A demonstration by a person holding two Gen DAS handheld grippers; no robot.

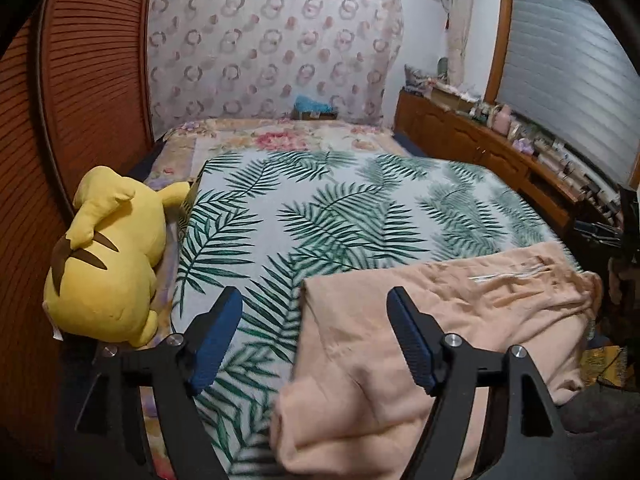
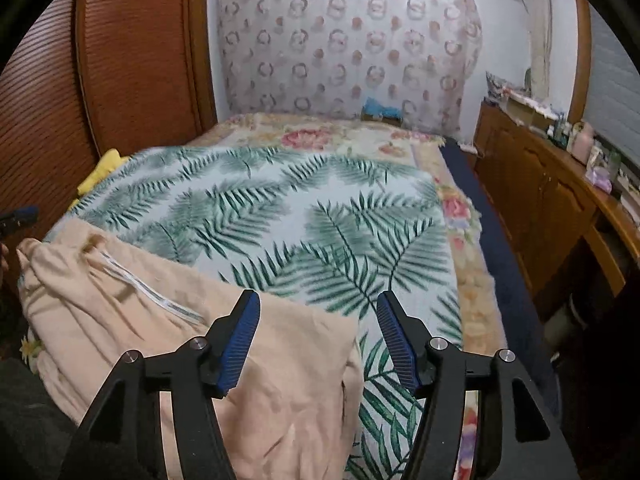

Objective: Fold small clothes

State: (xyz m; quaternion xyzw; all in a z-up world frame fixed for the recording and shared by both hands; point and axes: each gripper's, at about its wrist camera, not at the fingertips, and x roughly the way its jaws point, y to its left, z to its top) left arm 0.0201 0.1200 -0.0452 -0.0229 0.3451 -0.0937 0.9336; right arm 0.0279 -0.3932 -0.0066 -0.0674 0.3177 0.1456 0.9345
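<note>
Peach garment, left wrist view: it lies on the near edge of the leaf-print blanket, its long axis running from the lower centre up to the right, a white drawstring at its far right end; the left gripper hangs over its left edge, jaws wide and holding nothing, with a yellow plush toy well to the left. Right wrist view: the same garment stretches from the upper left, where the drawstring sits, down toward the centre, and the right gripper stands over its right edge with jaws apart, pads pressing nothing.

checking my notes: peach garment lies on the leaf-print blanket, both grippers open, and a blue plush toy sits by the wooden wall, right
Not quite: the plush toy is yellow, not blue, as the left wrist view shows. The rest holds: the peach garment lies on the leaf-print blanket, and the left gripper and right gripper are both open.
</note>
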